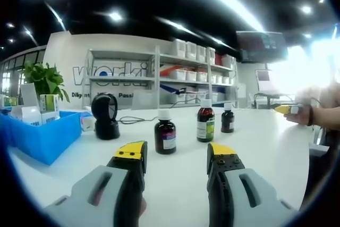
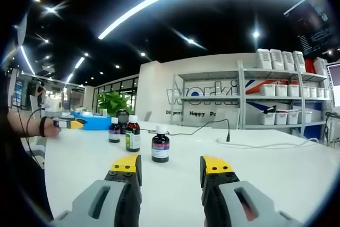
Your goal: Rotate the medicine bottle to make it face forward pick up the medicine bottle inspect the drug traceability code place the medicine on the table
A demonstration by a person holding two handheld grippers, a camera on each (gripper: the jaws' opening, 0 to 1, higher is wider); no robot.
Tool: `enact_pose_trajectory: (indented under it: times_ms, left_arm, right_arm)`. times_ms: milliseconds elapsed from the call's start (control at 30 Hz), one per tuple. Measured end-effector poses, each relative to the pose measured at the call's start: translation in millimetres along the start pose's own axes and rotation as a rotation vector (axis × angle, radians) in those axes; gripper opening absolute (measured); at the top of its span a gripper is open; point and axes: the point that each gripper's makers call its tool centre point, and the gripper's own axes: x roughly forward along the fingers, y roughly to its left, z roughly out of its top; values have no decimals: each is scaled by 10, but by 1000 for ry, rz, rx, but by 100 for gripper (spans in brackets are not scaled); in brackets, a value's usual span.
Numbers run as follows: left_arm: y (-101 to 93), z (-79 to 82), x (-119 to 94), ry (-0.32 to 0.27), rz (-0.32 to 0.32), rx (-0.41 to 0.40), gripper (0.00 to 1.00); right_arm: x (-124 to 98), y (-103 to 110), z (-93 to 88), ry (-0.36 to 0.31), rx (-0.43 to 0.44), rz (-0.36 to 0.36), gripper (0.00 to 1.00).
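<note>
Bottles (image 1: 165, 136) — three on the table (image 1: 265, 147) — both claws (image 1: 176, 158) released, empty.

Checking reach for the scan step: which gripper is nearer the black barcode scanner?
Left. The left gripper has the barcode scanner close ahead to its left; the right gripper sees it far off behind the medicine bottles.

Left gripper view: low over the tabletop (image 1: 175, 184), looking fwd along its own tongs (image 1: 176, 155), facing the shelves (image 1: 159, 78); bottles (image 1: 165, 136) near.
Right gripper view: also low, from the opposite end, tongs (image 2: 170, 168) fwd; bottles (image 2: 160, 145) a bit farther.
Shared: same tabletop, 3 bottles, shelves, wall lettering.
</note>
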Motion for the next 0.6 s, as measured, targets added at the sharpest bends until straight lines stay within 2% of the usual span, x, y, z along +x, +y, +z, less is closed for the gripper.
enact_pose_trajectory:
  times_ms: [267, 500, 600]
  left_arm:
    - [-2, -1, 1, -1, -1, 1, 36]
    - [-4, -5, 4, 2, -1, 4, 36]
    - [-3, -4, 3, 1, 0, 4, 36]
  right_arm:
    - [-4, -4, 3, -1, 1, -1, 39]
    - [-32, -57, 51, -28, 56, -7, 38]
    - [-25, -49, 36, -20, 42, -9, 37]
